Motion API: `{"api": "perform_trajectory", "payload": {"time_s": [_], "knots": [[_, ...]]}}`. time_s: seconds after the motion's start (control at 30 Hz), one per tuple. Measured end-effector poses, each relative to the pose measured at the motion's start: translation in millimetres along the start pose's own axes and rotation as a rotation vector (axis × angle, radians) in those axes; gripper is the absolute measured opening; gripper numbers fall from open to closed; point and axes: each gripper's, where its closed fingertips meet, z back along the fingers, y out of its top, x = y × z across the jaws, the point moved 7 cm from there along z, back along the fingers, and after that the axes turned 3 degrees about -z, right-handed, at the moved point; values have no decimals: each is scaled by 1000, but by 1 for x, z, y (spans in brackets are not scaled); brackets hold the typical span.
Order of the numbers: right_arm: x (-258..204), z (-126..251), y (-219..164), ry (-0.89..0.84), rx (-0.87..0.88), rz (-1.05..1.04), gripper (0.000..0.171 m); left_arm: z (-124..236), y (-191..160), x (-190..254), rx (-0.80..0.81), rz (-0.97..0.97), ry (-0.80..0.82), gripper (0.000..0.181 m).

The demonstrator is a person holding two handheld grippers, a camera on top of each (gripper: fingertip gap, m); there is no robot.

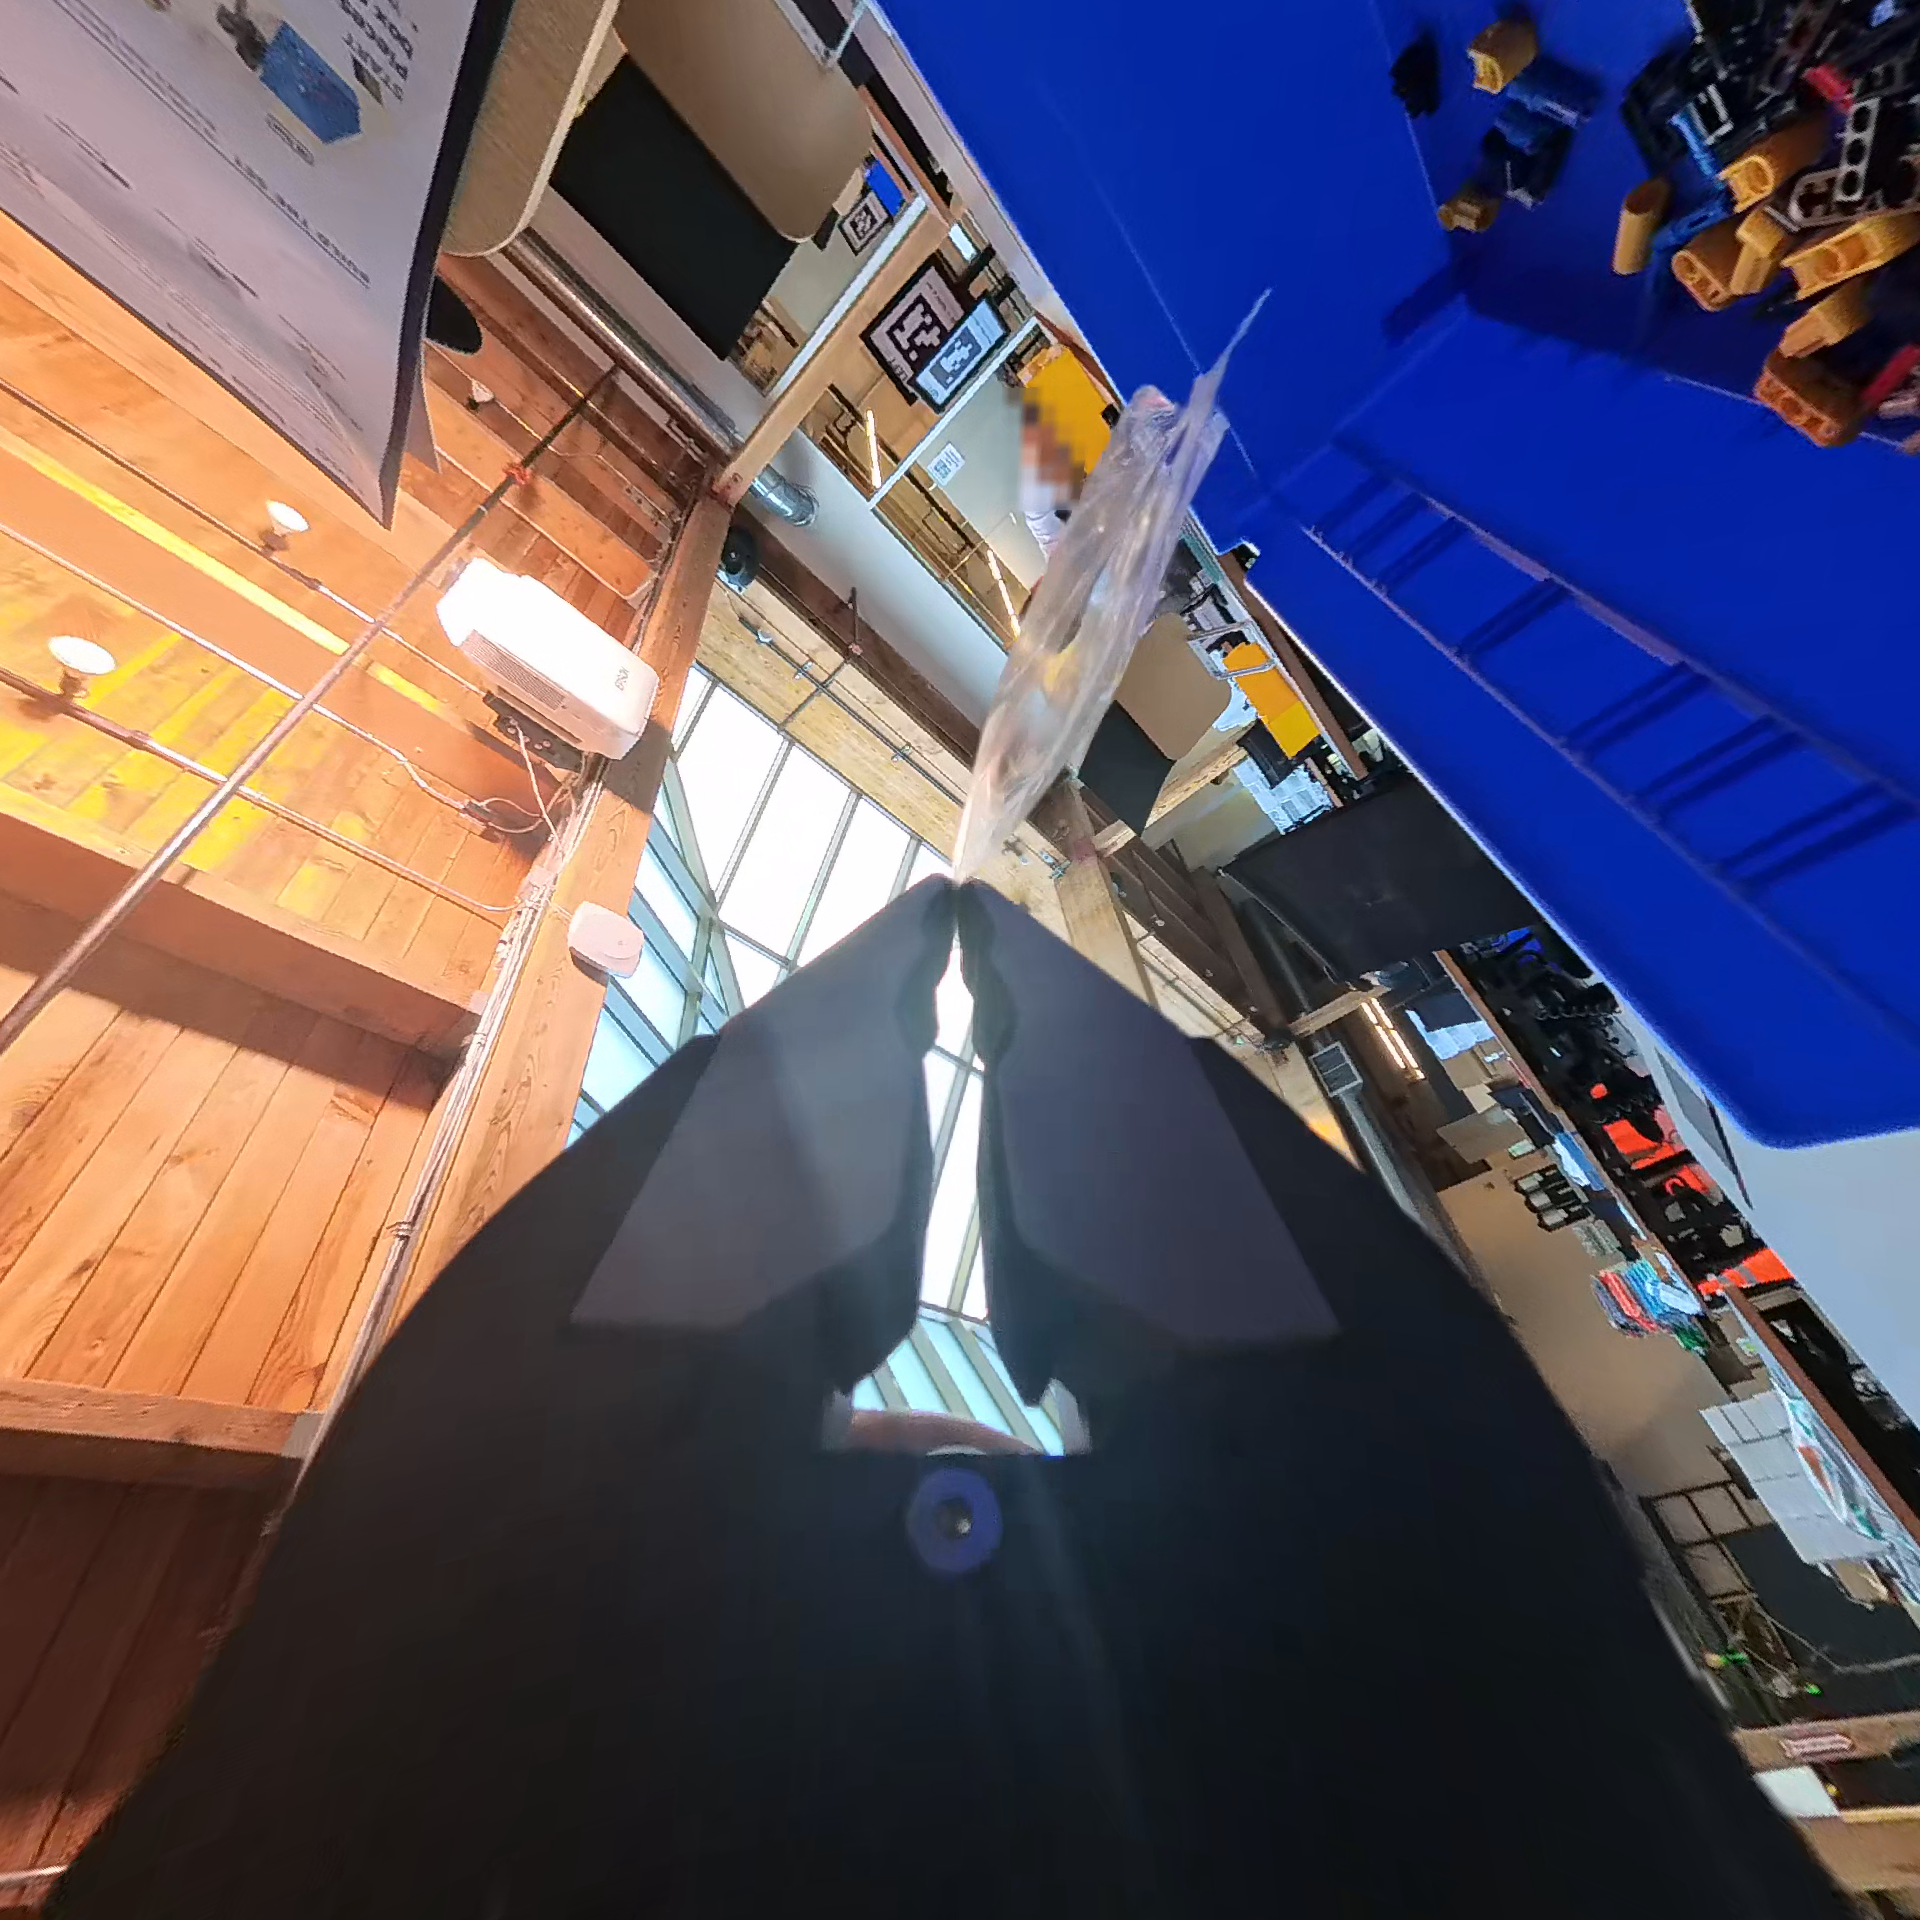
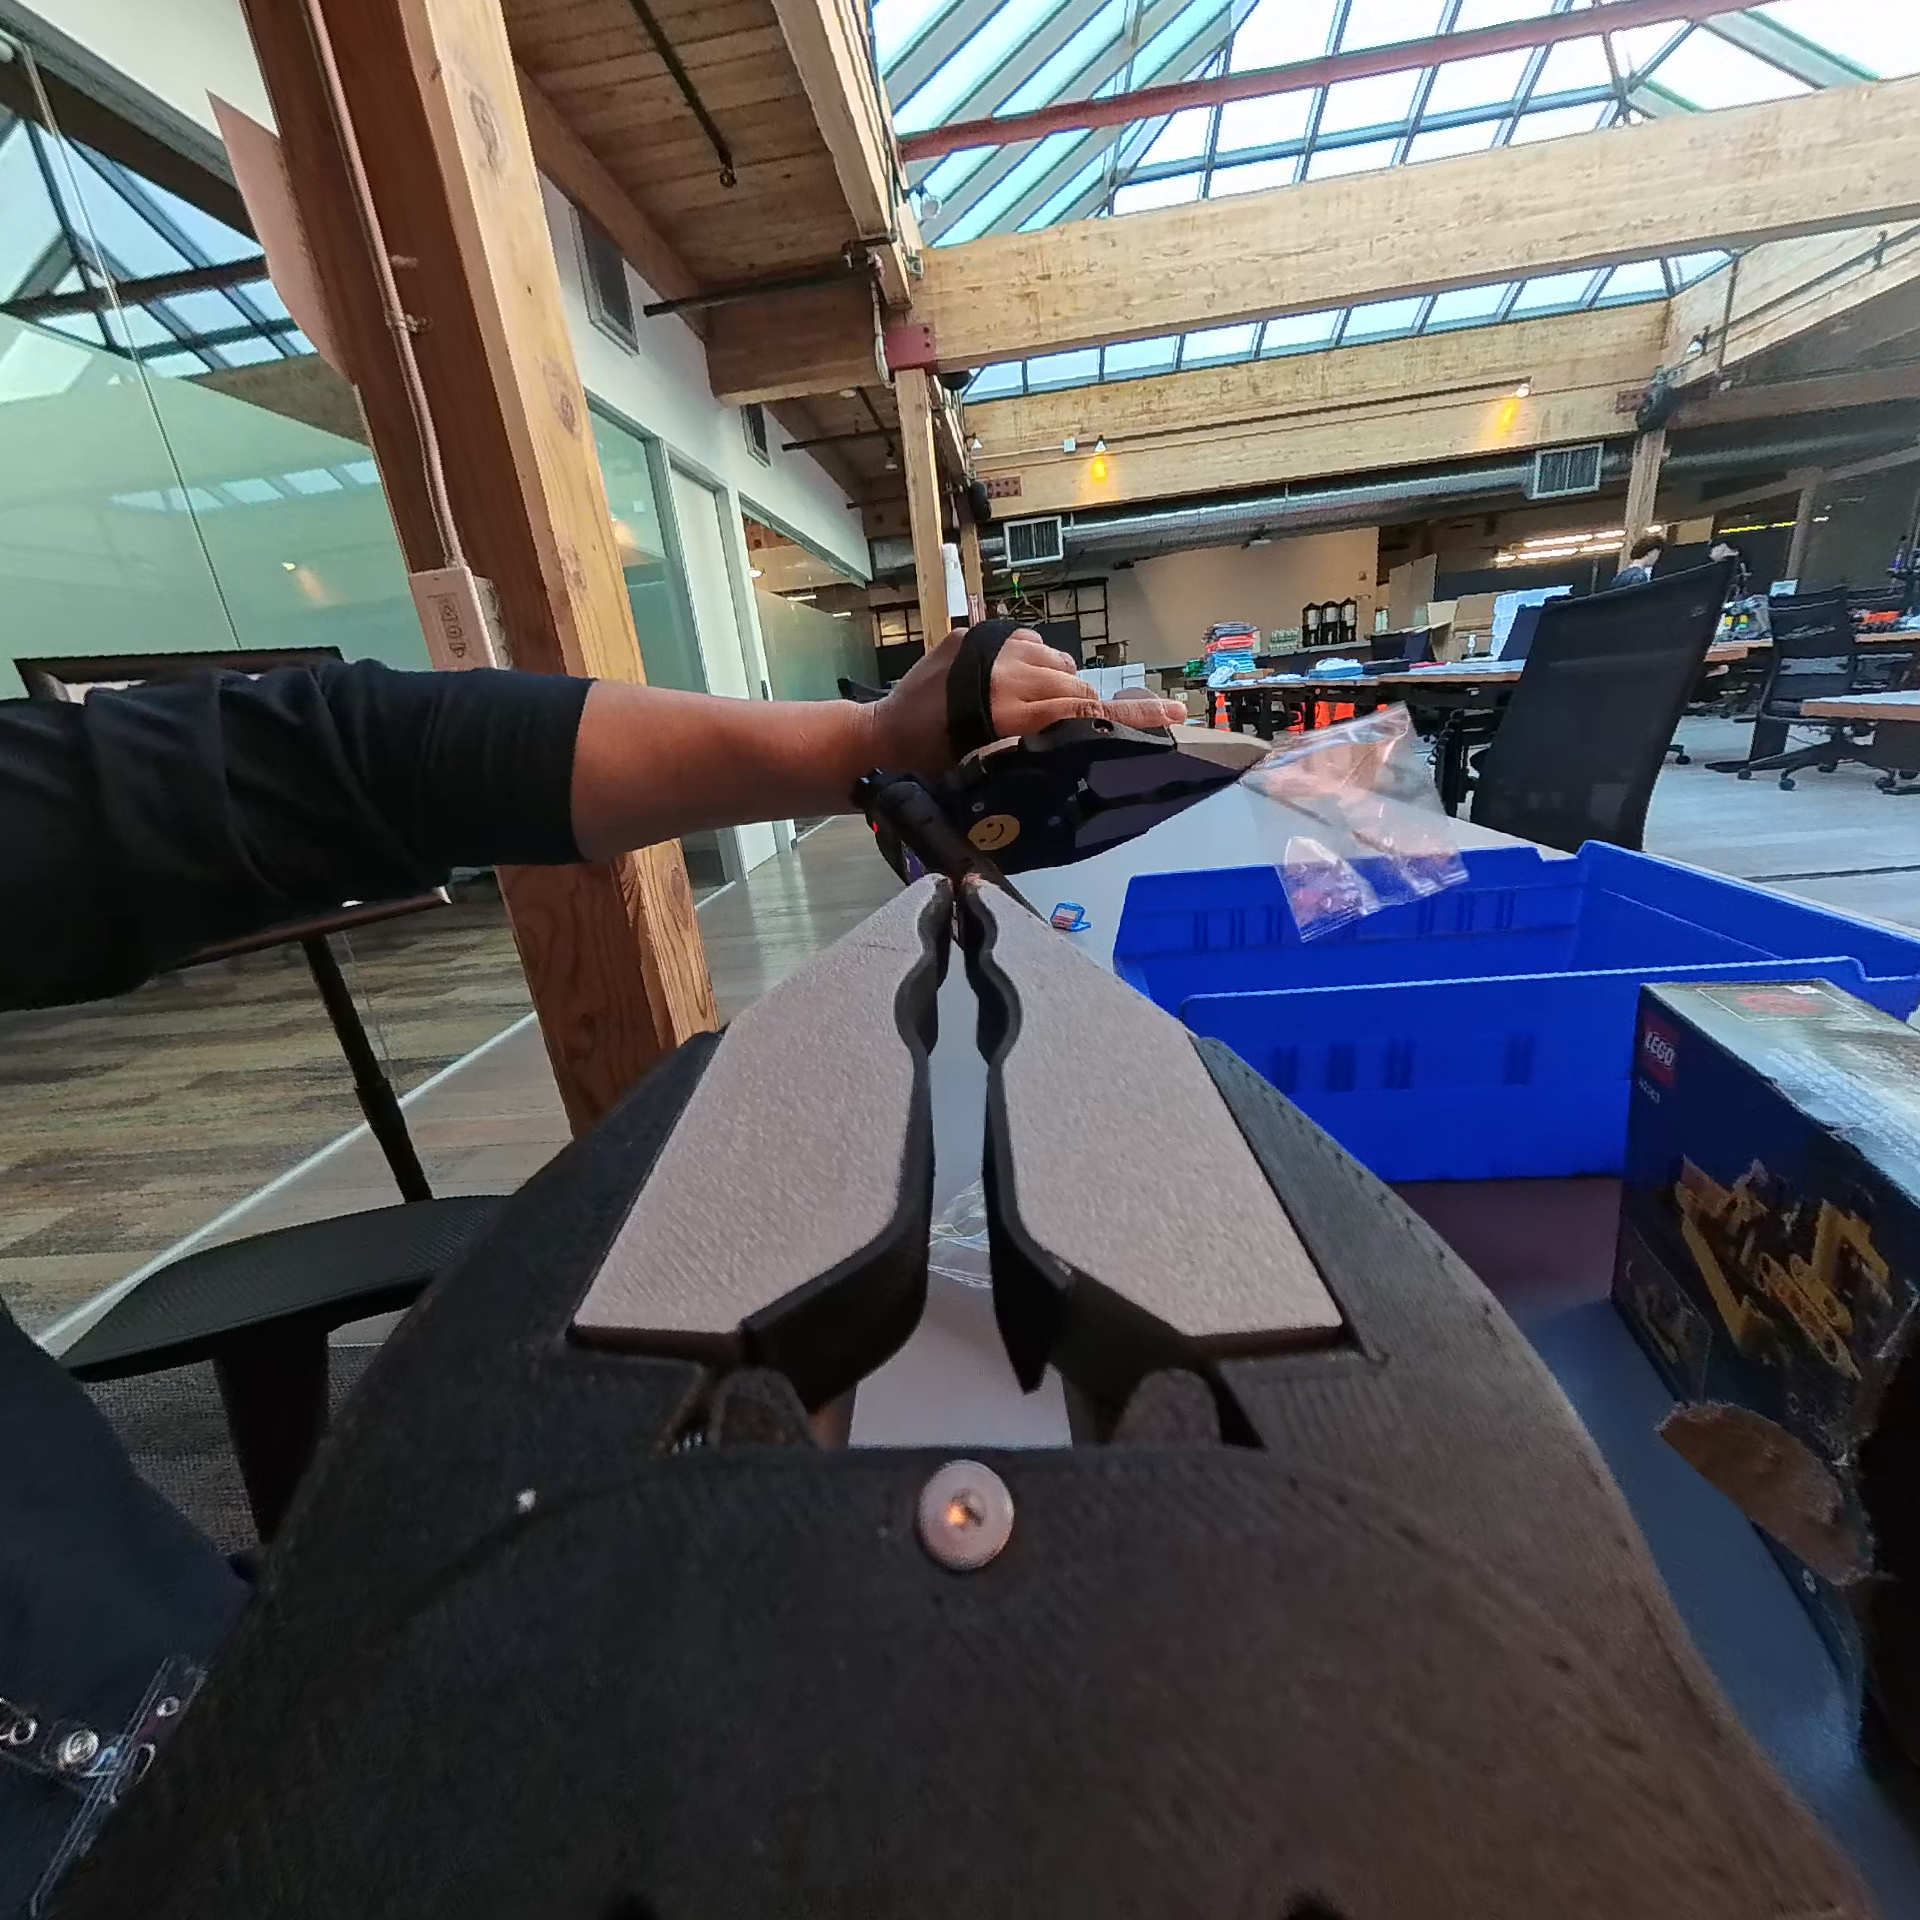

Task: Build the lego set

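Right fingers (image 2: 958, 883) closed empty beside bin rim (image 2: 1351, 925); left fingers (image 1: 954, 891) pinch bag (image 1: 1091, 613) above bin

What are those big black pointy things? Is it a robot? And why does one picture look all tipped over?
It isn't a robot. A person holds a pinching tool, called a gripper, in each hand, and each one has a camera looking along its two fingers. One picture comes from the left gripper, which is tilted, so the room looks tipped. It is pinching a clear plastic bag above a blue bin with lego pieces inside. The other picture comes from the right gripper, shut and holding nothing. From there you can see the person's hand holding the left gripper, the bag hanging over the bin, and the lego box beside it.
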Motion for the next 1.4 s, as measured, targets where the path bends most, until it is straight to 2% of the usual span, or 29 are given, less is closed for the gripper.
{"api": "perform_trajectory", "payload": {"time_s": [0.1, 0.17, 0.23, 0.27, 0.33, 0.4, 0.47, 0.5, 0.57, 0.63, 0.67, 0.8, 0.87, 1.0, 1.1, 1.23, 1.4], "knots": [[0, 0, 0, -1, 2, -3, 1, -1, -1, -4, -2, -33, 34, 169], [1, 0, 0, -1, 3, -7, 2, -2, -4, -8, -9, -37, 51, 177], [1, 1, 0, 2, 4, -12, 3, -4, -11, -13, -38, 63, 25, 0], [1, 1, 0, 3, 5, -13, 3, -4, -10, -12, -30, 108, -8, 0], [1, 1, 1, 3, 4, -11, 2, -3, -11, -17, -38, 139, 23, 0], [0, 1, 1, 0, 6, -8, 2, -3, -12, -19, -43, 305, -32, 0], [1, 2, 1, 0, 8, -11, 3, 0, -2, -18, -9, 100, 34, 0], [2, 1, 0, -1, 6, -14, 3, 1, 0, -19, -7, 73, 53, 0], [2, 1, 0, -3, 2, -15, 3, 0, -7, -26, -19, 254, 22, 0], [2, 2, 0, -5, 3, -12, 3, -2, -12, -26, -47, 205, 41, 0], [2, 2, 0, -6, 2, -13, 3, -4, -17, -27, -72, 242, 41, 0], [3, 4, 2, -14, 7, -6, 4, -6, -47, -31, -125, 934, -128, 0], [5, 9, 8, -30, 30, 4, 5, 3, -43, -37, -74, 1123, -161, 0], [14, 25, 19, -79, 119, -9, 6, 47, -27, -70, 116, 1421, -117, 0], [24, 38, 25, -128, 192, -42, 7, 92, -11, -93, 365, 1723, -167, 0], [34, 52, 30, -190, 248, -46, 7, 141, 30, -84, 590, 1909, -322, 0], [41, 54, 25, -222, 241, -58, 7, 159, 60, -32, 488, 1877, -405, 0]]}}
